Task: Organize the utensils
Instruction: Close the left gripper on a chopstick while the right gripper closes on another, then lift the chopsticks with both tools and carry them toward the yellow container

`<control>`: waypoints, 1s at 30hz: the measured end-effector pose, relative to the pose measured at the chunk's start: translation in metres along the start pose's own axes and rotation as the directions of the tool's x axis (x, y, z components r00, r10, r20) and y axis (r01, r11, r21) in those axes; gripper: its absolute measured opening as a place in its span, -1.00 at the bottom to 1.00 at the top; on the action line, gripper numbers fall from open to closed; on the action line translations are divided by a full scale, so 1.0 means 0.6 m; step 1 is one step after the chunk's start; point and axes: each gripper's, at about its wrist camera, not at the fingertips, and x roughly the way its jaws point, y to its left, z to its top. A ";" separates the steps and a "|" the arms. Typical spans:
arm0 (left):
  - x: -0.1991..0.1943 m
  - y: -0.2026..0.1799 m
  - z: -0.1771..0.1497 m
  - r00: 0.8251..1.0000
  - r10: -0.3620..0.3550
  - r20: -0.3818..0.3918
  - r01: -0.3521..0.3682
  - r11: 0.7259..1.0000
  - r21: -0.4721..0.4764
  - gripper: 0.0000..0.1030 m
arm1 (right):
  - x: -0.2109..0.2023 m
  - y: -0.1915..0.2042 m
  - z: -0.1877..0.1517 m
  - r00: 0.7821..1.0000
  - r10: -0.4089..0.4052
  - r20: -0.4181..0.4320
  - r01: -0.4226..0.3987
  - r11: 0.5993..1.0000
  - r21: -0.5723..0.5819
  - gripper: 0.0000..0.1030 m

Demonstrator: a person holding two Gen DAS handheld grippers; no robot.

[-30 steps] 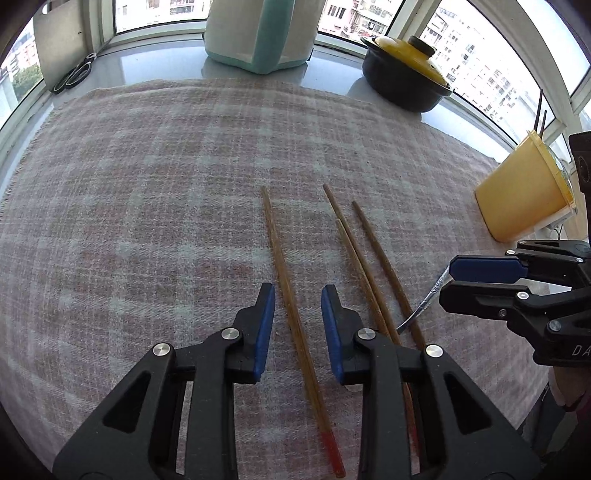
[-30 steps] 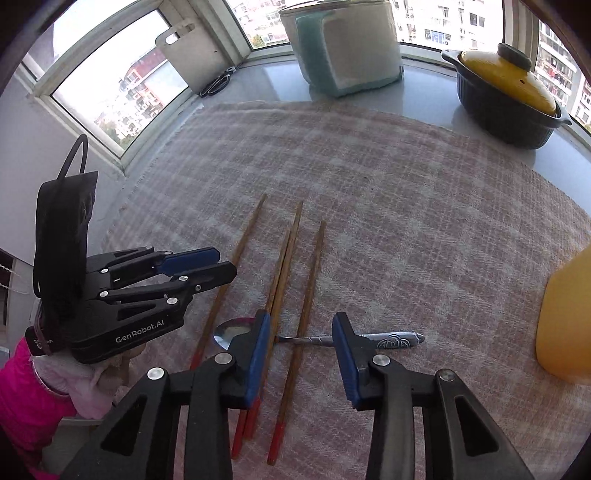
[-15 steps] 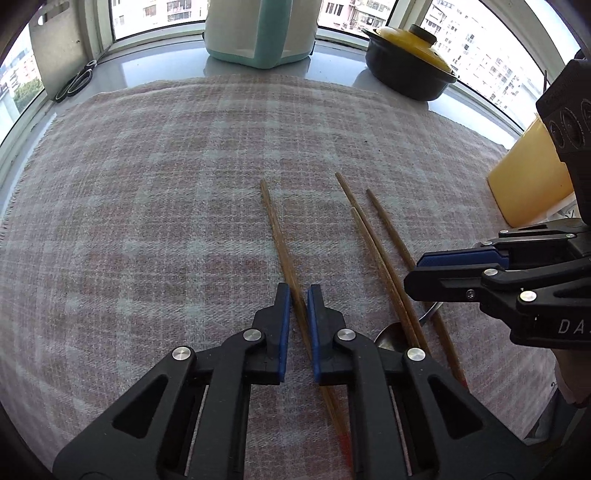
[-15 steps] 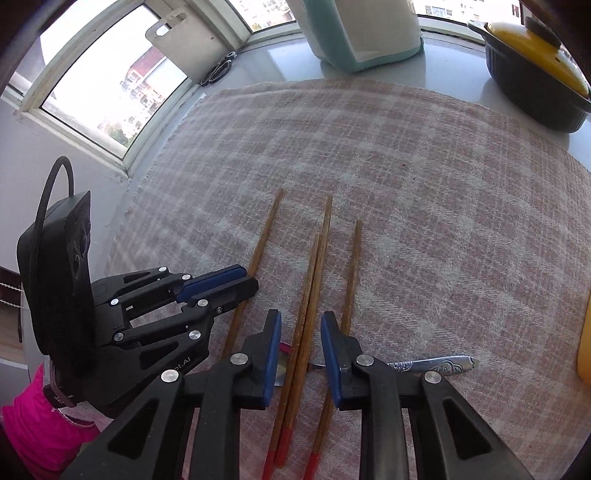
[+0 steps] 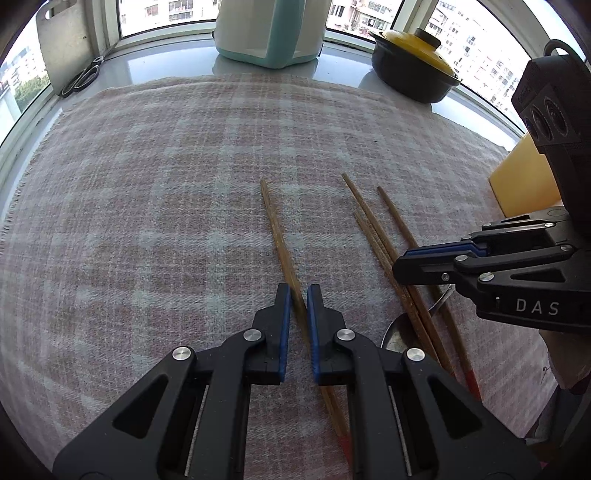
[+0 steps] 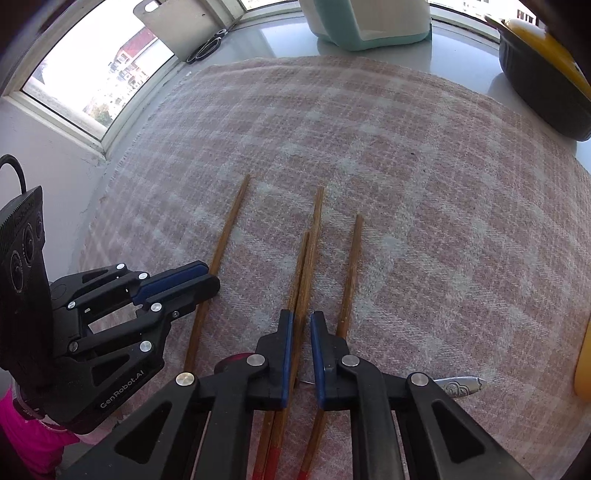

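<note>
Barely started tbh: left claw [image 5: 298, 295] clamped on the lone chopstick [image 5: 275, 229], right claw [image 6: 301, 325] just closing on the touching pair [image 6: 306, 258], everything incl. fourth stick [image 6: 351, 269] and spoon [image 6: 458, 386] on the surface, nothing in yellow bin [image 5: 524, 181].

Bright daylight pours in from the far windows [image 5: 162, 16], glaring off the sill; sharp focus, edges strongly curved and darkened.

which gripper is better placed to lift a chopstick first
Left, probably. The left gripper is shut on the lone chopstick, clear of the others. The right gripper has just been closing around a touching pair lying across the spoon.
</note>
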 end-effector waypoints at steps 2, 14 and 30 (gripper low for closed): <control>-0.001 0.000 -0.001 1.000 0.001 -0.001 -0.001 1.000 0.002 -0.85 | 0.002 0.004 0.004 1.000 -0.011 0.001 0.011 1.000 -0.010 -0.84; -0.005 0.008 -0.005 1.000 0.009 -0.004 -0.009 1.000 0.000 -0.85 | 0.008 -0.006 0.018 0.999 -0.041 -0.025 0.040 0.999 -0.031 -0.82; 0.004 0.019 0.004 0.999 -0.034 0.000 0.033 0.998 -0.059 -0.89 | 0.012 0.012 0.026 0.996 -0.086 0.005 0.086 0.993 -0.074 -0.94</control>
